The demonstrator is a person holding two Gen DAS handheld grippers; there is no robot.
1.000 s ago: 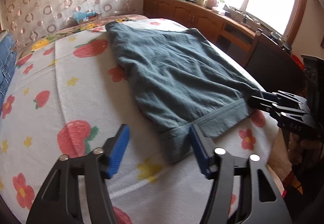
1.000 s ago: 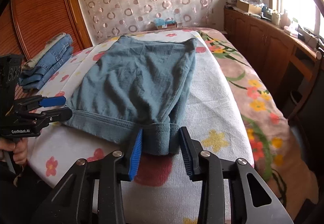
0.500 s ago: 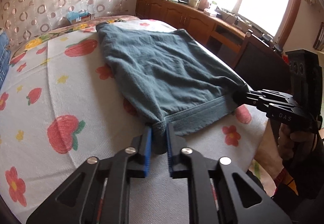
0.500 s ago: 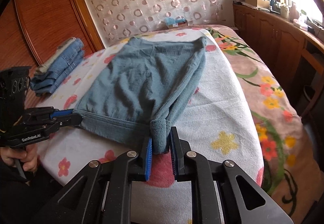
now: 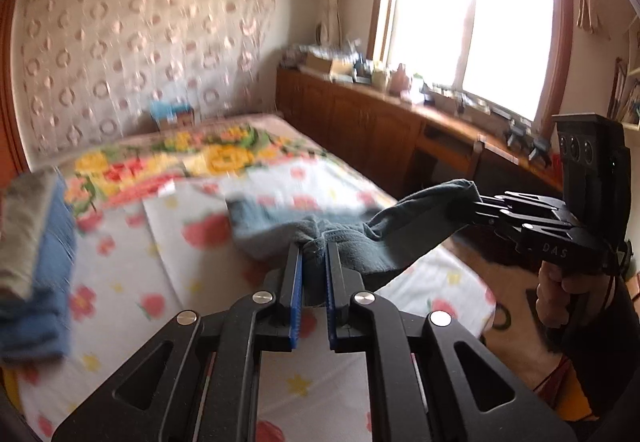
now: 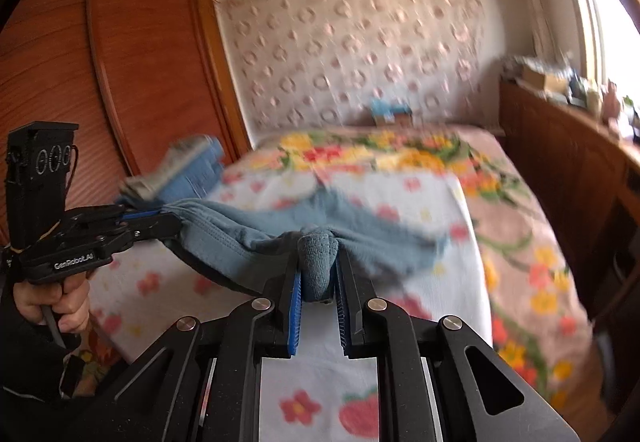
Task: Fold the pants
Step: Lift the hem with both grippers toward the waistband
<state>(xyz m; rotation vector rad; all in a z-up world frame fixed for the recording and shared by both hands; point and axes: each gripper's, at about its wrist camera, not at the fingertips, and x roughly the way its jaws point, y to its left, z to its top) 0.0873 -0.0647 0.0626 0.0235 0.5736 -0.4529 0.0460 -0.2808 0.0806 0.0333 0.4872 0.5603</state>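
Plainly, "GenRobot.AI" left tongs (image 6: 172,226) and "DAS" right tongs (image 5: 478,208) each clamp the pants (image 6: 240,238).

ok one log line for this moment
left gripper: shut on pants | right gripper: shut on pants | hem off bed

"GenRobot.AI" on left gripper (image 6: 170,225); "DAS" on right gripper (image 5: 478,207)

- Left gripper (image 5: 311,254): matte black linkage arms with round silver screws, and blue ribbed pads (image 5: 295,294) lining the inner faces of its two fingers.
- Right gripper (image 6: 318,262): same black build, silver screws and blue pads.
- Seen side-on, each tool has a pistol handle, a boxy black top block and small white lettering.
- Dark sleeve (image 6: 24,358) at the wrist.
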